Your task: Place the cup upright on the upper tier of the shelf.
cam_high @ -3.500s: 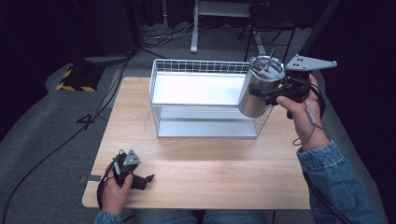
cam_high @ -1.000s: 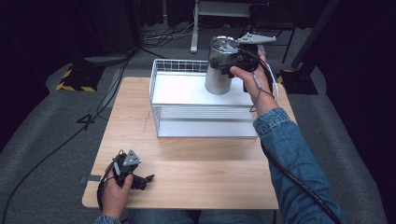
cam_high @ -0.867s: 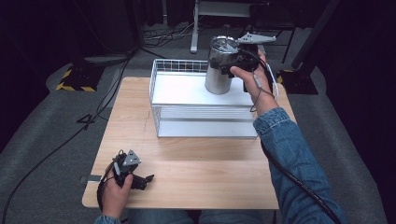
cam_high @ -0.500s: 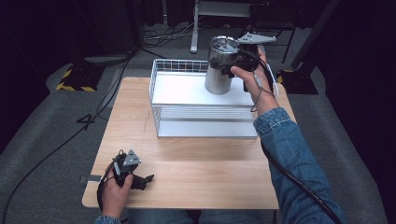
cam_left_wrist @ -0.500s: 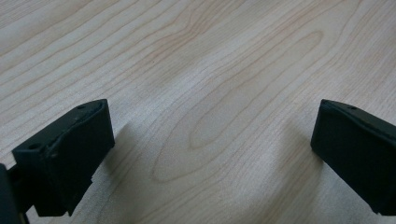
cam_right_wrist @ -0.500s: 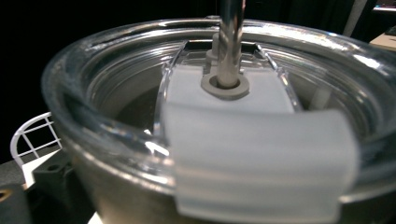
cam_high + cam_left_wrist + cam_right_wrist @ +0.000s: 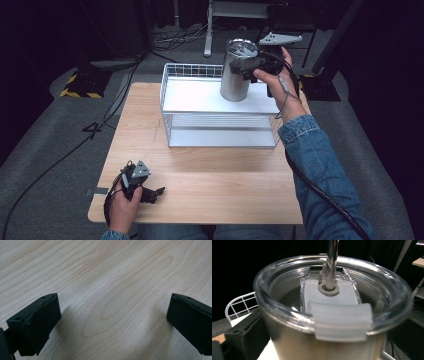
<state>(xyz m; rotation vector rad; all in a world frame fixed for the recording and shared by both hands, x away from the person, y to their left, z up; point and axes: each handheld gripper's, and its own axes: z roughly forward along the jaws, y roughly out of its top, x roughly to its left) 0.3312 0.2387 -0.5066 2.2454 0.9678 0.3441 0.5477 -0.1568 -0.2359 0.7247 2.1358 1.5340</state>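
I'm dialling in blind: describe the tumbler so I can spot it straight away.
Find the wooden table, then the white wire basket at its far edge. Over the basket's far right part, the right gripper clamps an upright steel tumbler. It is the lone shiny cylinder, topped with a clear lid and metal straw.

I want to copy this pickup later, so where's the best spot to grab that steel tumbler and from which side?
Grip the tumbler across its upper wall just under the clear lid, coming in level from its right, as the right gripper does. It stands upright in the wire basket, and a straw rises through the lid, so a top approach looks awkward.
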